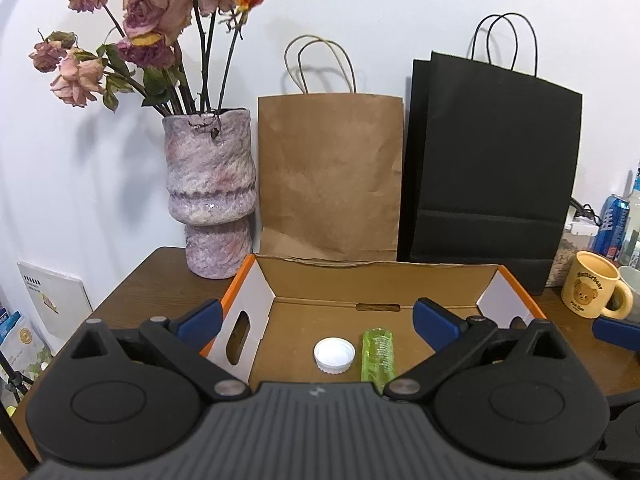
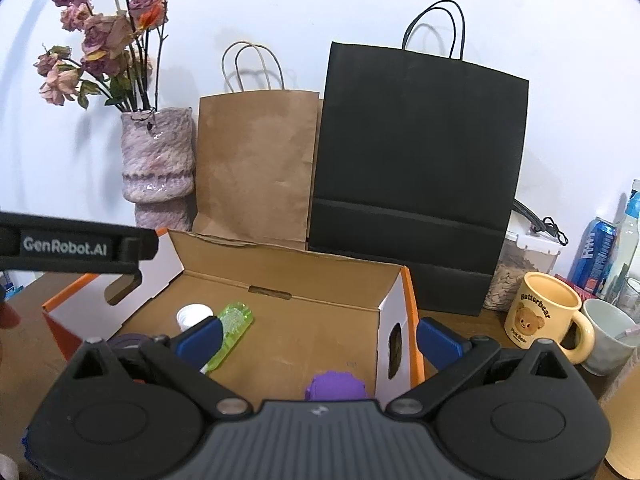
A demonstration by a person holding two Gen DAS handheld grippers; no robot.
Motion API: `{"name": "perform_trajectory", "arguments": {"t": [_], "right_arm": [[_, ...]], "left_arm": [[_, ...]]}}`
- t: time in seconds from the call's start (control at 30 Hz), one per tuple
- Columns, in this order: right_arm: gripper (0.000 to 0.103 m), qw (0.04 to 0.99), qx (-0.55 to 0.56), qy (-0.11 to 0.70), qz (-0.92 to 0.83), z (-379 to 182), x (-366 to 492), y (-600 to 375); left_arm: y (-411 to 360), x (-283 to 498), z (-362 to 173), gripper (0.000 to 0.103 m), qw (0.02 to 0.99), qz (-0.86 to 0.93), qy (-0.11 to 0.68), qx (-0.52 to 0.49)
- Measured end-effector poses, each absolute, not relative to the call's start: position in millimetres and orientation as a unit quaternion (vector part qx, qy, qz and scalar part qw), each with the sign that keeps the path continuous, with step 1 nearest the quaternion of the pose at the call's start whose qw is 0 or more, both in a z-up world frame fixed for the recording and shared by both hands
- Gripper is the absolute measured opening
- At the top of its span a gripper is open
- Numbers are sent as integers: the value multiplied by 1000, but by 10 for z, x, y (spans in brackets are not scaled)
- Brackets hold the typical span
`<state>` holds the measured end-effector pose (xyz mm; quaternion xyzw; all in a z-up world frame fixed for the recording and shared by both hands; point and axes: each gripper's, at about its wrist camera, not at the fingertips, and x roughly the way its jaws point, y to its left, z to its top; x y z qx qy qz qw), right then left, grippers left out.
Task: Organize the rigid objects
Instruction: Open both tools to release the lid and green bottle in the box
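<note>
An open cardboard box (image 1: 384, 280) with orange outer edges sits on a brown wooden table (image 1: 152, 280). Left gripper (image 1: 318, 320): its 2 blue-padded jaws stand wide apart above the box and hold nothing. Right gripper (image 2: 318, 338): jaws likewise spread wide and empty, straddling the box's right wall. On the box floor lie a white bottle cap (image 1: 334, 355), a translucent green cylinder (image 1: 377, 356) just beside it, and, in the right wrist view, a purple ridged object (image 2: 335, 385) near the front edge. Behind the box stand a pink vase (image 1: 210, 196) of dried roses, a brown paper bag (image 1: 330, 176) and a black paper bag (image 1: 492, 172). A yellow bear mug (image 2: 540, 316) stands to the right.
</note>
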<state>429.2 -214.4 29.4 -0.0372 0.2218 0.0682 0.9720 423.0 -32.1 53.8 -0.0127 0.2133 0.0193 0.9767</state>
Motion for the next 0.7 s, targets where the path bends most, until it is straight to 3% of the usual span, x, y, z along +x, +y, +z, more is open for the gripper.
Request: {"name": "perform_trajectory", "arguments": {"t": [0.7], "right_arm": [[103,975,-34,212,66,386,3551,-2280]], "left_arm": [[-265,3506,606,103,977,16,211,-19]]}}
